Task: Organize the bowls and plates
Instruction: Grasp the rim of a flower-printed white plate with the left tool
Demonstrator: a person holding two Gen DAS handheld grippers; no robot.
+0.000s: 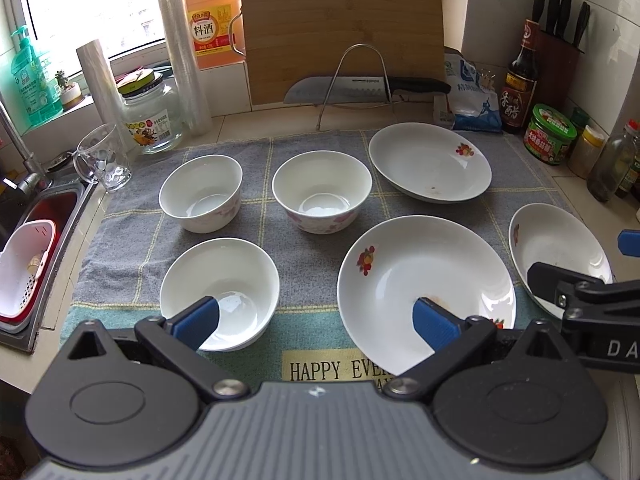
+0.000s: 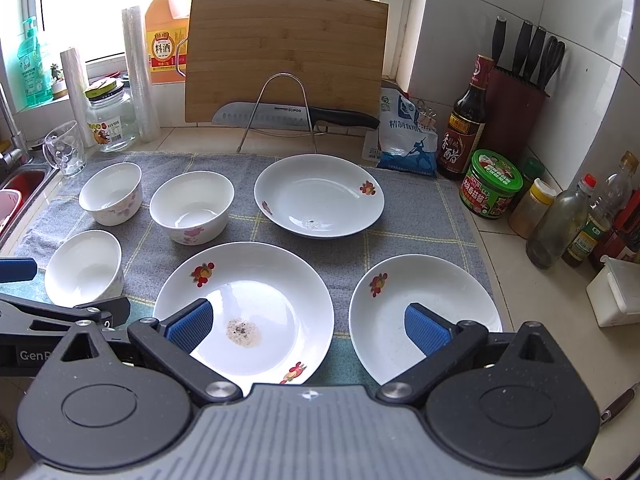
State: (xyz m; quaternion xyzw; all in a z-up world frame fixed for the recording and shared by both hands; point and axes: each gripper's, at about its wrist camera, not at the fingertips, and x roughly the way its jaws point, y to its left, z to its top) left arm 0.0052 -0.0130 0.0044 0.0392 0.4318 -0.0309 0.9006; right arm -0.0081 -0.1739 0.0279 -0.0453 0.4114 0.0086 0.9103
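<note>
Three white bowls and three white plates with fruit motifs lie on a grey checked cloth (image 1: 264,208). The plain near bowl (image 1: 220,280) is front left; two flowered bowls (image 1: 202,192) (image 1: 322,190) stand behind it. The plates are at the back (image 1: 430,162), front middle (image 1: 426,280) and right (image 1: 556,248). My left gripper (image 1: 316,322) is open and empty above the front of the cloth. My right gripper (image 2: 308,326) is open and empty, hovering between the middle plate (image 2: 244,300) and the right plate (image 2: 424,308).
A cutting board (image 1: 344,32), knife (image 1: 360,88) and wire rack stand behind the cloth. Glass cup (image 1: 104,160), jar (image 1: 152,120) and sink (image 1: 36,248) are at left. Sauce bottles and jars (image 2: 492,188), knife block (image 2: 516,108) and a white box (image 2: 616,292) crowd the right.
</note>
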